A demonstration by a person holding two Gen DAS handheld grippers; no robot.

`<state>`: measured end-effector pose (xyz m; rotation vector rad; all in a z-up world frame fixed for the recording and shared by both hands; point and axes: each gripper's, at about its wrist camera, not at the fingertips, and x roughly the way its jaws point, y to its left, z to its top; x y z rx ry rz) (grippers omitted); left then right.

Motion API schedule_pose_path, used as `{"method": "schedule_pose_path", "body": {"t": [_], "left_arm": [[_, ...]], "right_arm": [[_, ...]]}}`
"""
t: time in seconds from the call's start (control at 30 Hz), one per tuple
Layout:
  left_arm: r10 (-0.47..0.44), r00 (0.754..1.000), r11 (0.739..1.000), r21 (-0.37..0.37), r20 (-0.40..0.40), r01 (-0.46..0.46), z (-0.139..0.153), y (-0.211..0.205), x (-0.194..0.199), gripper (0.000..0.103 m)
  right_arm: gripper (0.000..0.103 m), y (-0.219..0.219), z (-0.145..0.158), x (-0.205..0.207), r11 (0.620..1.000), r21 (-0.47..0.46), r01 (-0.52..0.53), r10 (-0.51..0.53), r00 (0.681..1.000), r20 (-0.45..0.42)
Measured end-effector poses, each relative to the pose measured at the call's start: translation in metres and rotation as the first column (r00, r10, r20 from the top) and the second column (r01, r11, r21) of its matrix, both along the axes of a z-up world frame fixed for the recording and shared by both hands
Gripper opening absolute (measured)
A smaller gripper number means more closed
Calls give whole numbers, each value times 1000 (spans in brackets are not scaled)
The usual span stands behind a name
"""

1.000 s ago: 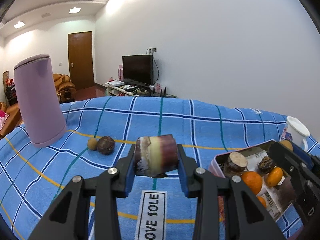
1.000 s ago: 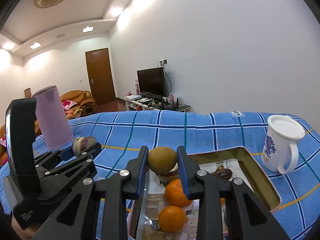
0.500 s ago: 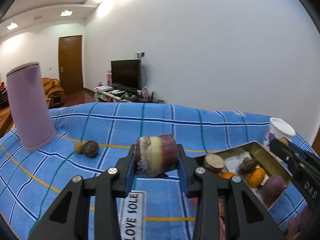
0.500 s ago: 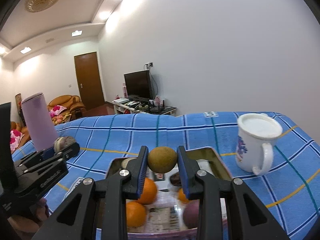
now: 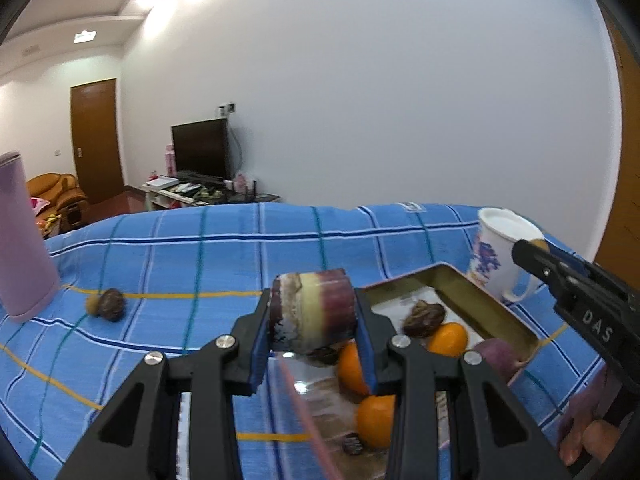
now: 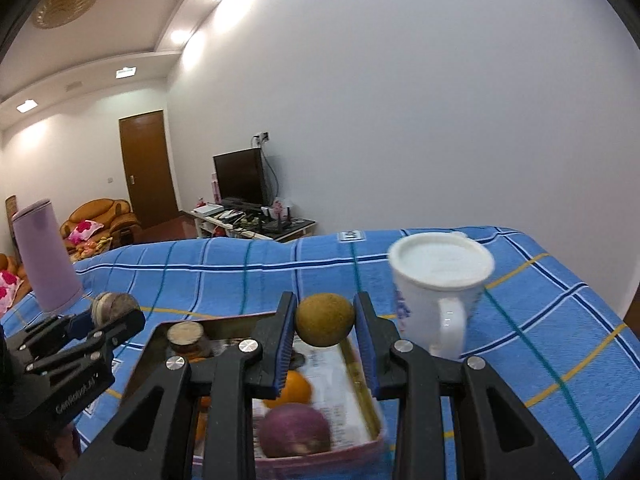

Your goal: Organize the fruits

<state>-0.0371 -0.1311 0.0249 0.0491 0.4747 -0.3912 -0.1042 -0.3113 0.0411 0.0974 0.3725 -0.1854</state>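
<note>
Left gripper (image 5: 312, 322): jaws clamped a cane piece (image 5: 313, 312) over the tin's (image 5: 480, 304) left edge. Right gripper (image 6: 325, 326): jaws clamped a brown fruit (image 6: 325, 319) above the tin's far edge.

Bright indoor light from recessed ceiling lights (image 6: 126, 72), soft glare on the white wall (image 5: 400, 80), strong fisheye bending and dark corners, tray (image 6: 362, 390) perhaps motion-blurred
</note>
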Motion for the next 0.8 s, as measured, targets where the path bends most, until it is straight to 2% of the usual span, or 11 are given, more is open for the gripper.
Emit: {"method": "schedule_pose_path", "body": {"t": [0.27,0.37,0.53,0.8], "left_arm": [[-72,997,997,24,-26,73,-6,-40,-6,39],[-103,993,994,21,-59,104,-10,-52,-6,39],[-104,991,993,50,-80,108,-16,-59,-3,39],[-84,990,994,62,-117,92,-21,-57,3,39]], "right_arm": [[32,-3,-9,11,999,-28,-37,35,997,-70],[32,-4,-12,14,999,-19,-45,43,995,-91],[32,-5,-20,23,998,-11,-59,57,990,-129],[32,6,-30,35,995,-49,-89,78,977,-198]]}}
